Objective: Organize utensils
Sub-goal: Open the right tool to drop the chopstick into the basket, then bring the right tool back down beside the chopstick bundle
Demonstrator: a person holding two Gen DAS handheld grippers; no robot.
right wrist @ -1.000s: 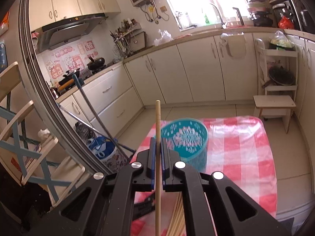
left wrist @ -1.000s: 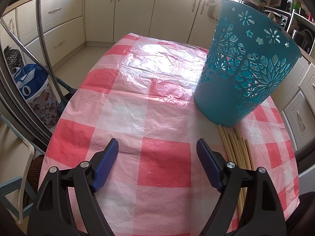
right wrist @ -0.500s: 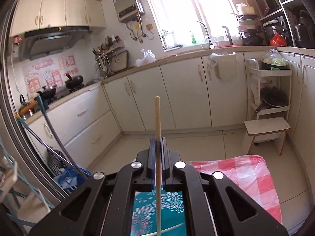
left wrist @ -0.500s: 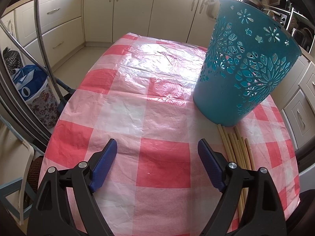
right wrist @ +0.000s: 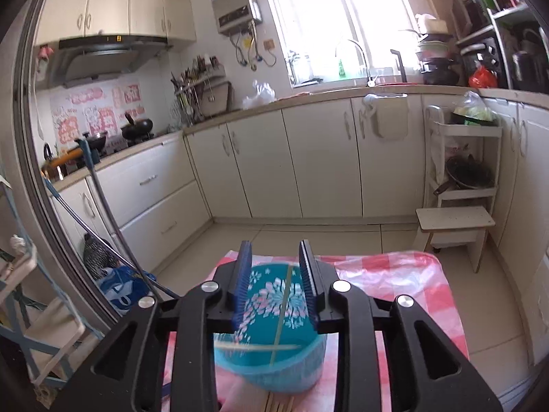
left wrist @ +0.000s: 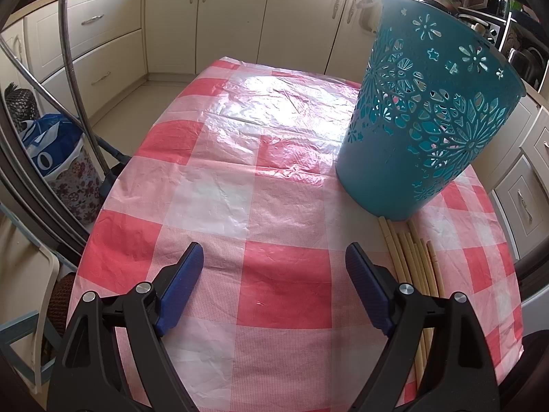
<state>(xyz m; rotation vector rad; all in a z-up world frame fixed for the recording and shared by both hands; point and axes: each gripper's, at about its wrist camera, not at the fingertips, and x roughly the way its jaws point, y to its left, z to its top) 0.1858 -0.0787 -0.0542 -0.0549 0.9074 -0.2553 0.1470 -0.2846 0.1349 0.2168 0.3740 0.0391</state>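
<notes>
Strong daylight enters through the window, which is overexposed to white. Below it, the tablecloth shows a bright glare patch. Both views bend strongly near the edges, with dark corners. The teal basket under the right camera looks slightly motion-blurred.

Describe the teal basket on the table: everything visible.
The teal basket is a round, tapered plastic bin, wider at its rim, with floral cut-outs above a solid lower band. It stands upright on the red-checked tablecloth. Loose chopsticks lie at its base. From above, two chopsticks rest crossed inside, under the open right gripper.
</notes>
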